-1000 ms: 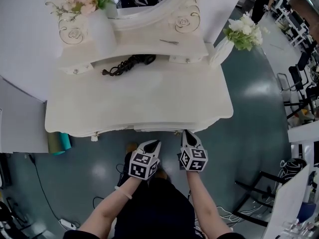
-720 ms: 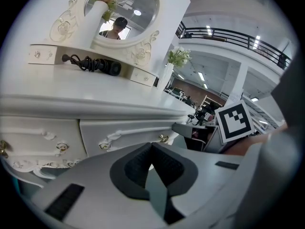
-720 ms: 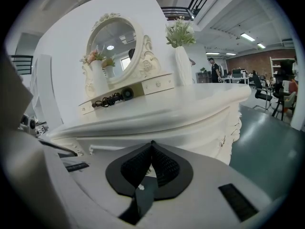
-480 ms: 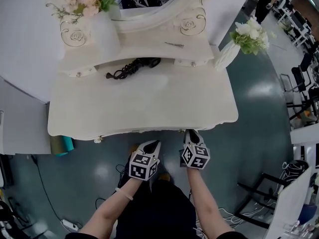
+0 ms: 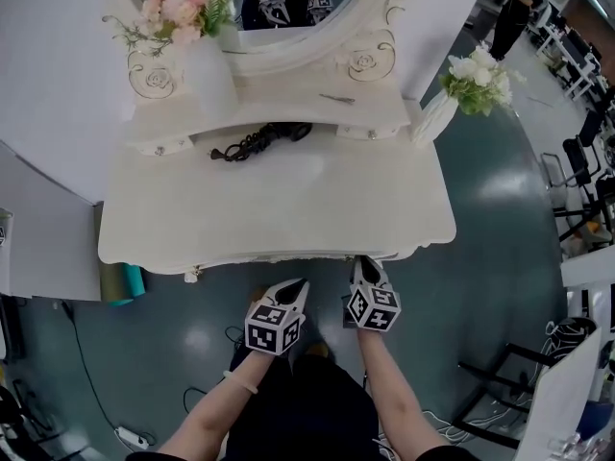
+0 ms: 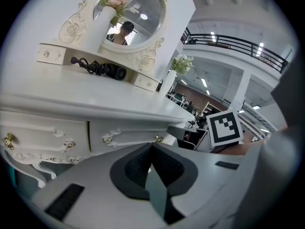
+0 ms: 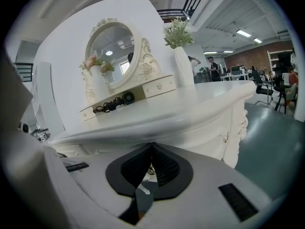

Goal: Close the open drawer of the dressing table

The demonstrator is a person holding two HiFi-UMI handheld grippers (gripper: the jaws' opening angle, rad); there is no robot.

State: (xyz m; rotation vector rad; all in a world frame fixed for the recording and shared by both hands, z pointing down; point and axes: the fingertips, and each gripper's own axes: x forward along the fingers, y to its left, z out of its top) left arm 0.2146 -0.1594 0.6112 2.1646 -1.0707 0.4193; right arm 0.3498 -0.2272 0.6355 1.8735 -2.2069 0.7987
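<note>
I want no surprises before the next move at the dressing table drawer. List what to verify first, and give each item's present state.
1. Drawer flush with the front of the dressing table: cannot tell; the tabletop overhangs it in the head view.
2. Right gripper at the drawer front: ok, its tips are at the table's front edge.
3. Left gripper clear of the table: ok, apart from the edge.
4. Both grippers' jaws together, nothing held: ok.
5. Black cord well back from the front edge: ok.
</note>
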